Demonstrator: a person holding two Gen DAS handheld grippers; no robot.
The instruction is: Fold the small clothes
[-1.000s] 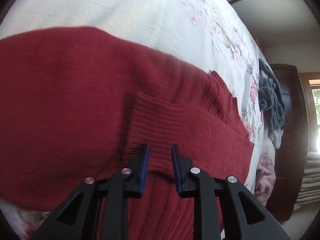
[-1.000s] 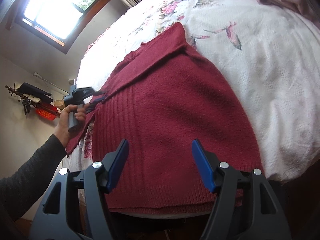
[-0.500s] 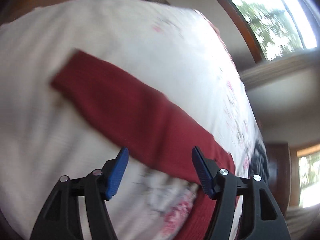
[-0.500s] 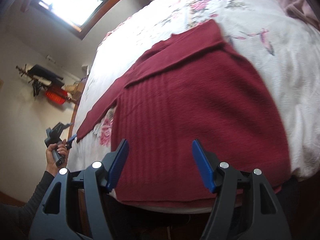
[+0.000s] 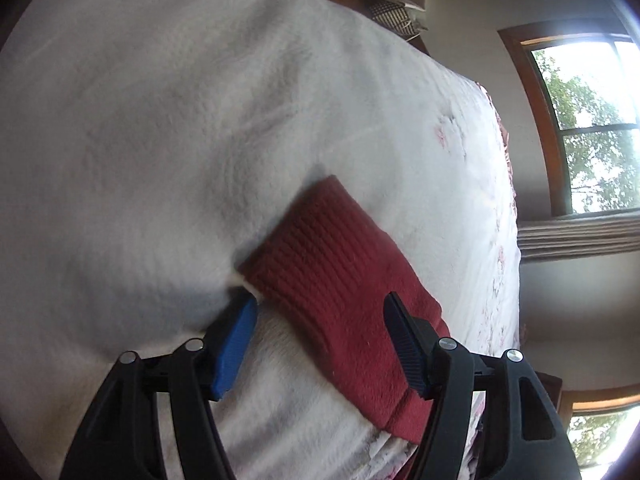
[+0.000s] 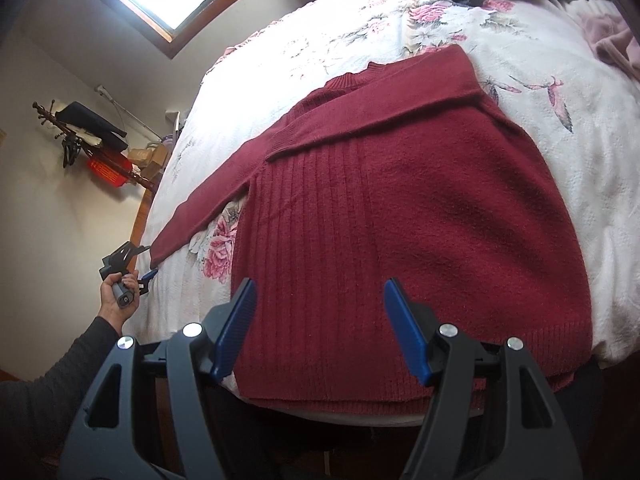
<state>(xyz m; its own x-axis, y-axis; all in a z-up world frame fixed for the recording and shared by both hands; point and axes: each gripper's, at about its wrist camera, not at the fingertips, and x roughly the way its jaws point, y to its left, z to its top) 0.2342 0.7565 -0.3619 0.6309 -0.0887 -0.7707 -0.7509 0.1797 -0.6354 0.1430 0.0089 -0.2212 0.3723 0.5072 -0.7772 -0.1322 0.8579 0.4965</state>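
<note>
With its jaws now parted, your left gripper (image 5: pixel 320 340) has dropped the sweater cuff (image 5: pixel 320 248).
Right gripper (image 6: pixel 320 328) hovers agape over the hem; that sleeve needs folding again.

Home bedroom: floral bedspread (image 6: pixel 400 20), wood-framed window (image 5: pixel 536 128), curtains (image 5: pixel 576 240).

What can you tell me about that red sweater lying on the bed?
The red sweater is a dark red knit with vertical ribbing down the front and ribbed hem, collar and cuffs. It lies flat on the floral bedspread, hem at the bed's edge. One sleeve is folded across the chest; the other stretches out sideways, its cuff just ahead of the open left tongs. Nothing grips it.
</note>
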